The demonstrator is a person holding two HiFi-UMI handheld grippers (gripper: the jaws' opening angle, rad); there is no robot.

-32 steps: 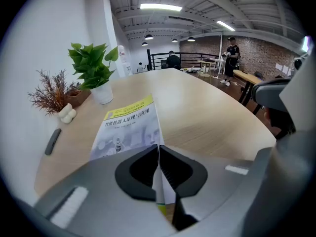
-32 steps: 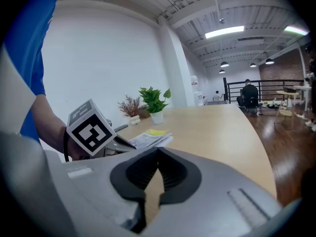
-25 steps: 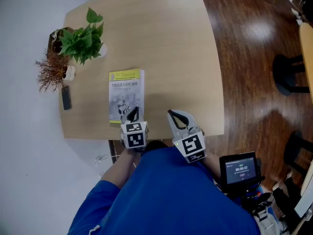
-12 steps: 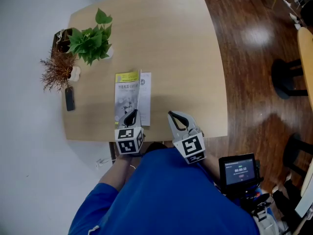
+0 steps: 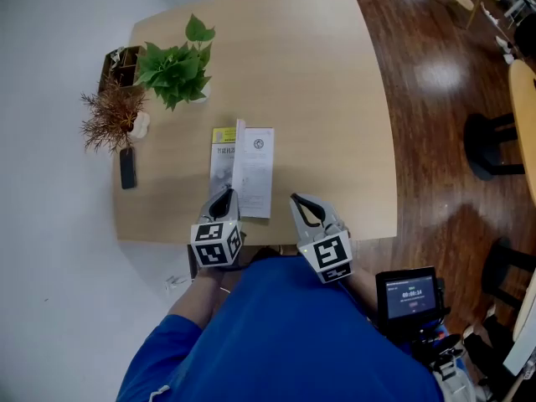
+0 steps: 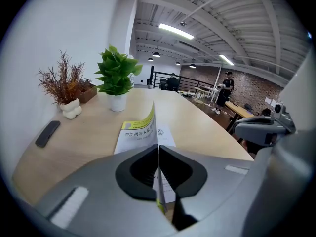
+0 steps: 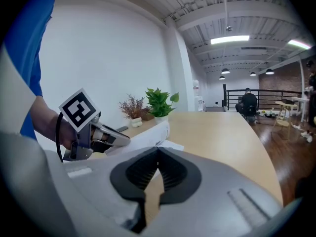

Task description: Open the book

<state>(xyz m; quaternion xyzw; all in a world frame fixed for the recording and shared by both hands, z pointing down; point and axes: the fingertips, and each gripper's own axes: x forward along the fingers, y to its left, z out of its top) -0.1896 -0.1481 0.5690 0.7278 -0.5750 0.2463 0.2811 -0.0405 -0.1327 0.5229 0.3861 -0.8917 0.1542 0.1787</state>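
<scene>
Two grippers hovered at the table's point(image 5: 318, 99) near edge, the cover point(image 6: 143, 127) half raised.
The left gripper point(image 5: 224, 198) pinched the upright cover; the right gripper point(image 5: 300, 201) was closed, empty; the book point(image 5: 251, 170) lay just beyond. Next, probably: swing the cover leftward, flat.

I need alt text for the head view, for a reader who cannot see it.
Seen from above, the left gripper pinches the cover of a book and holds it upright, baring a white page. The right gripper, shut and empty, is beside it over the table. A green plant, a dried plant and a dark device sit at the table's left edge.
</scene>
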